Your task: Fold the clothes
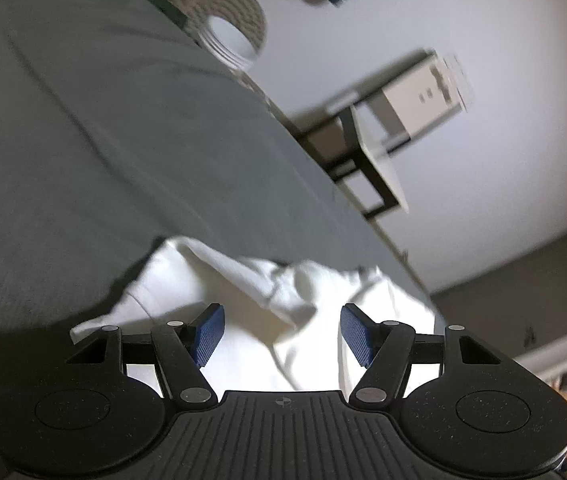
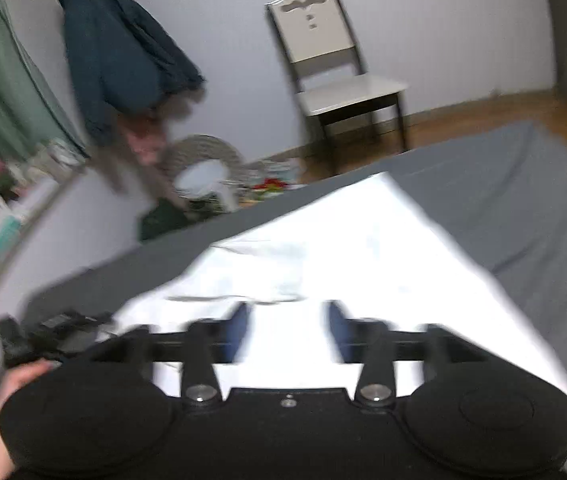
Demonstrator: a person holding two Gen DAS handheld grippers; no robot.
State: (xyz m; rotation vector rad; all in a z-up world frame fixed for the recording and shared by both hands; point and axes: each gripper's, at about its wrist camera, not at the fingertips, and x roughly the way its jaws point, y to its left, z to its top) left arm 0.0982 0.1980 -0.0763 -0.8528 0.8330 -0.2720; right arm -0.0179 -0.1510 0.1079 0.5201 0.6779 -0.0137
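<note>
White garment (image 1: 267, 300) is seen spread on the grey bed sheet (image 1: 83, 140), rumpled at the edge nearest the chair (image 2: 335, 68). Left gripper (image 1: 281, 334) is held wide open above the rumpled part, nothing gripped. Right gripper (image 2: 289, 330) is likewise open over the flat part; view is blurred. Step judged as pre-grasp: an edge or corner needs pinching next.

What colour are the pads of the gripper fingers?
Blue pads; clearest in the left wrist view.
</note>
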